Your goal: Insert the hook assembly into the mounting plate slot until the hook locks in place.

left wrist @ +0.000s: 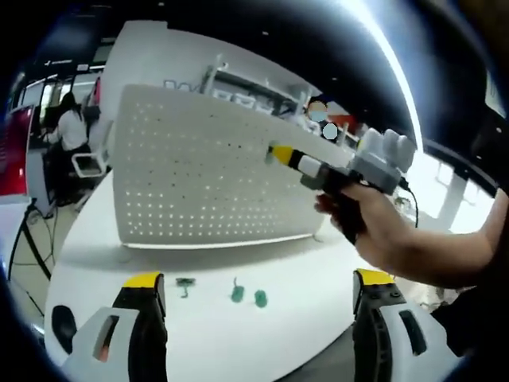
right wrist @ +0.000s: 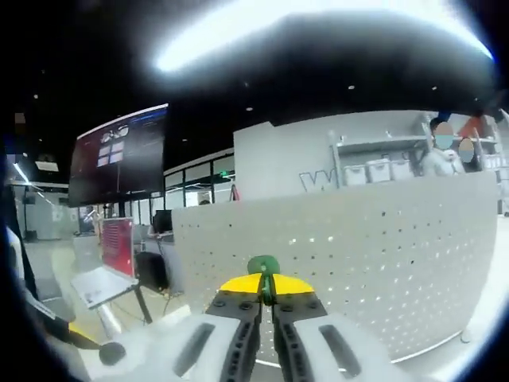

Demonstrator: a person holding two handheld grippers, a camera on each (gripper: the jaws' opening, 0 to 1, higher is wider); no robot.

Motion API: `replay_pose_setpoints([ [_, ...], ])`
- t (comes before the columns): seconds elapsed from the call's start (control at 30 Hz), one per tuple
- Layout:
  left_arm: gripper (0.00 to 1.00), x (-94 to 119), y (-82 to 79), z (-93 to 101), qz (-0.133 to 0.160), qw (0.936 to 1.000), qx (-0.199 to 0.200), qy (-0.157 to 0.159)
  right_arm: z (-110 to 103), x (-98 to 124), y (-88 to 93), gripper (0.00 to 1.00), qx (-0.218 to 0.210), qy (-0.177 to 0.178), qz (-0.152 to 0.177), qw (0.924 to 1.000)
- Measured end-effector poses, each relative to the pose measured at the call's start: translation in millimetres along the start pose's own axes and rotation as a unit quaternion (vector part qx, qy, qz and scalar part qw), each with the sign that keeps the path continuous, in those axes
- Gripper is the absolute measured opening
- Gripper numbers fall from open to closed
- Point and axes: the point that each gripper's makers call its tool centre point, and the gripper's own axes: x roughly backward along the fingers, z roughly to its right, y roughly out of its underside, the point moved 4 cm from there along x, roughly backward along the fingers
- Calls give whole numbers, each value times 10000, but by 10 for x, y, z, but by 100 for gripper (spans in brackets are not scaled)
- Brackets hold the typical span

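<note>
A white pegboard mounting plate (left wrist: 199, 183) stands upright on the white table (left wrist: 238, 334). Three small green hook pieces (left wrist: 237, 293) lie on the table in front of it. My left gripper (left wrist: 258, 280) sits low over the table's near edge, open, with nothing between its yellow-tipped jaws. My right gripper (left wrist: 274, 153), held in a person's hand (left wrist: 358, 215), has its yellow tip right at the plate's face, upper right. In the right gripper view my right gripper (right wrist: 266, 286) is shut on a green hook (right wrist: 262, 265), close in front of the plate (right wrist: 382, 263).
A person (left wrist: 70, 127) sits at a desk far back on the left. Shelves with bins (right wrist: 374, 169) run behind the plate. A large dark screen (right wrist: 119, 163) and a red sign (right wrist: 117, 245) stand to the left. The table's rounded edge curves near my left gripper.
</note>
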Motion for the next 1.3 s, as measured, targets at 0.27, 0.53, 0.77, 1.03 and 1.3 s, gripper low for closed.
replay_pose_setpoints([
  [0.27, 98, -42, -11, -37, -17, 10000, 22, 24, 207, -183, -93, 0, -95, 367, 94, 9992],
  [0.53, 98, -45, 59, -150, -60, 9999, 149, -48, 407, -367, -164, 0, -121, 894, 131, 9958],
  [0.77, 98, -43, 106, -185, -149, 9997, 148, -81, 503, -534, -214, 0, -146, 1115, 199, 9935],
  [1.03, 97, -31, 125, -300, -188, 9994, 236, -182, 584, -663, -222, 0, -63, 1295, 220, 9913],
  [1.3, 96, -43, 161, -302, -270, 9992, 211, -219, 624, -734, -181, 0, -20, 1290, 111, 9916],
])
